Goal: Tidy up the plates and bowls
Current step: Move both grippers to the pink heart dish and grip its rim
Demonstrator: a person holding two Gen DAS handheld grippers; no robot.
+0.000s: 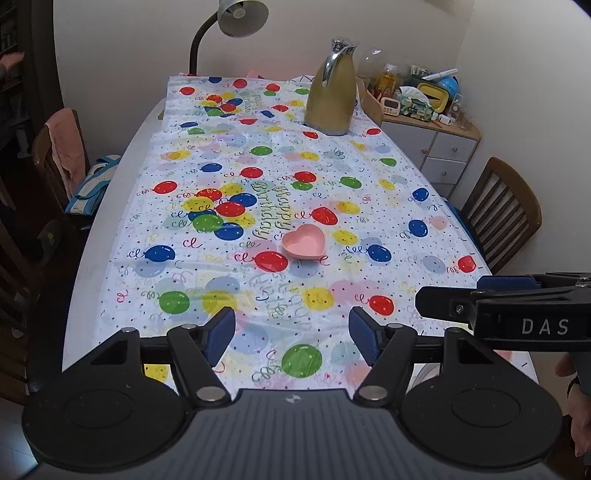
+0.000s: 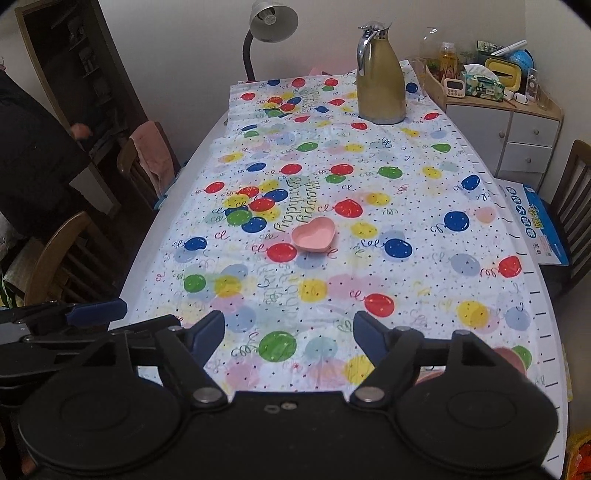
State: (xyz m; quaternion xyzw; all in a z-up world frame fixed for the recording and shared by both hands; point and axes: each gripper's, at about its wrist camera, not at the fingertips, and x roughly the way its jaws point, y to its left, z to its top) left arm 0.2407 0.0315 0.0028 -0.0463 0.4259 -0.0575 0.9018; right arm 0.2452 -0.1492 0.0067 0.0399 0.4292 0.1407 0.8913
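The left tongs [image 1: 291, 334] sit nearest the lens, blue pads spread wide with only the cloth [image 1: 229, 155] showing between them; they grasp nothing. The right tongs [image 2: 290, 334] likewise stand released over the counter [image 2: 192, 155], nothing between their pads. In the left view the right tongs come in from the right edge, their black body marked "DAS".

The pink heart-shaped bowl [image 1: 303, 240] rests on the cloth near the middle of the counter, well apart from both tongs and empty as far as can be seen. It lies just beside a red balloon print and the printed words "Happy Birthday", which read upside down from here.

Farther back a gold jug [image 2: 380, 79] with a chrome handle stands upright near the far end. A lamp [image 2: 271, 20] bends over the far edge. Beyond the far right corner a cabinet [image 2: 532, 136] carries a cluttered top: a tissue box, a timer, a bottle, a yellow item. A blue printed box [image 2: 535, 221] lies on the chair at right; its writing is too small to read.
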